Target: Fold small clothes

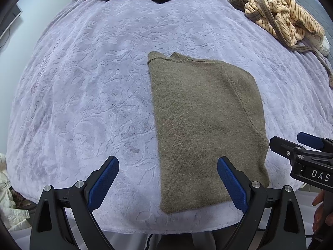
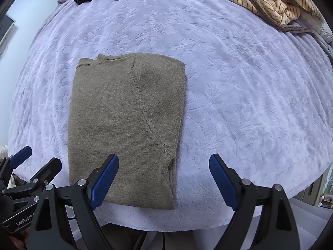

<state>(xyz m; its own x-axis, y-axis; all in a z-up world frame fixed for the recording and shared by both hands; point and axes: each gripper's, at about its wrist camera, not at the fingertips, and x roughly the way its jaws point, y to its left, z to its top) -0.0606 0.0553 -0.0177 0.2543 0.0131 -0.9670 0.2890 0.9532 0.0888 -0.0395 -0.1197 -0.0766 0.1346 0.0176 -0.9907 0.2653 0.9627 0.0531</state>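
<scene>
The olive knit top (image 1: 206,129) lies folded on the near side of the lavender blanket (image 1: 87,95), and with the left gripper (image 1: 167,179) and right gripper (image 2: 164,177) both spread wide and empty, a pinch could take only the top layer and spoil the fold.

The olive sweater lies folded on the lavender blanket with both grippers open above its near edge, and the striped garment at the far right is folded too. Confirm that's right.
One detail is wrong: the striped garment is not folded; it lies in a crumpled heap, as the left wrist view shows. The rest holds: the olive sweater lies folded on the lavender blanket, with the left gripper and right gripper both open above its near edge.
</scene>
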